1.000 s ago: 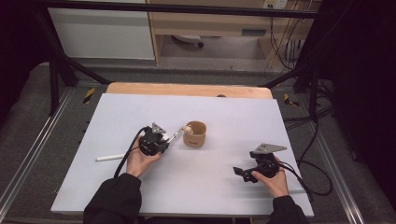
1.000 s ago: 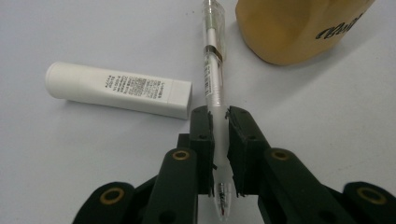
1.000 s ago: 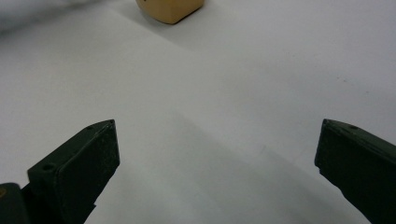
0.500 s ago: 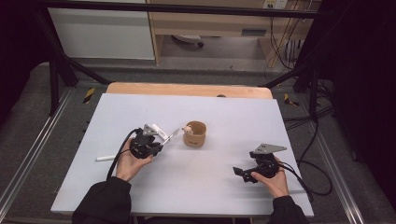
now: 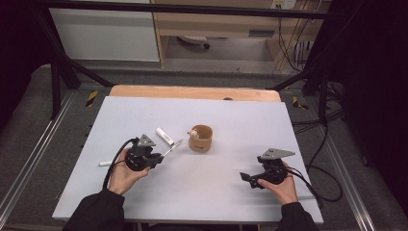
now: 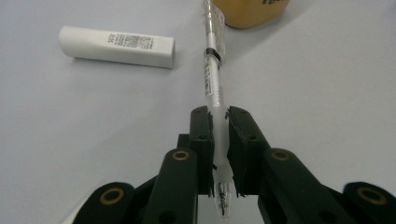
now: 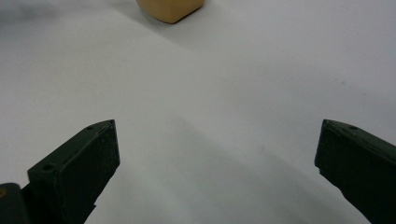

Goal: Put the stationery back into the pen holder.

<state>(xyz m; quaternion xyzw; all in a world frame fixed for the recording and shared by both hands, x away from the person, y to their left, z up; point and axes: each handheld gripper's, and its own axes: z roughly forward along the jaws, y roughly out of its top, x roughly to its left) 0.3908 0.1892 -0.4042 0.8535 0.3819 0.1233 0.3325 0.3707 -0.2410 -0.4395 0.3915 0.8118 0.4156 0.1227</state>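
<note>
Clear plastic pen (image 6: 213, 88) pinched in my left tongs (image 6: 219, 140) — centre-left in the high view, tip toward the cup (image 5: 201, 137). My right tongs (image 7: 217, 154) — spread, lower right, over the bench (image 5: 240, 115).

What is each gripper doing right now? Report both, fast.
Left gripper: shut on the clear pen.
Right gripper: open, nothing between its jaws.

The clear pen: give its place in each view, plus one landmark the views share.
High view: clear pen left of centre, slanting from the left hand-held gripper toward the tan cup.
Left gripper view: centre, clamped, pointing up.
Right gripper view: not in it.
Shared landmark: the tan cup, at both gripper views' top edge.
</note>
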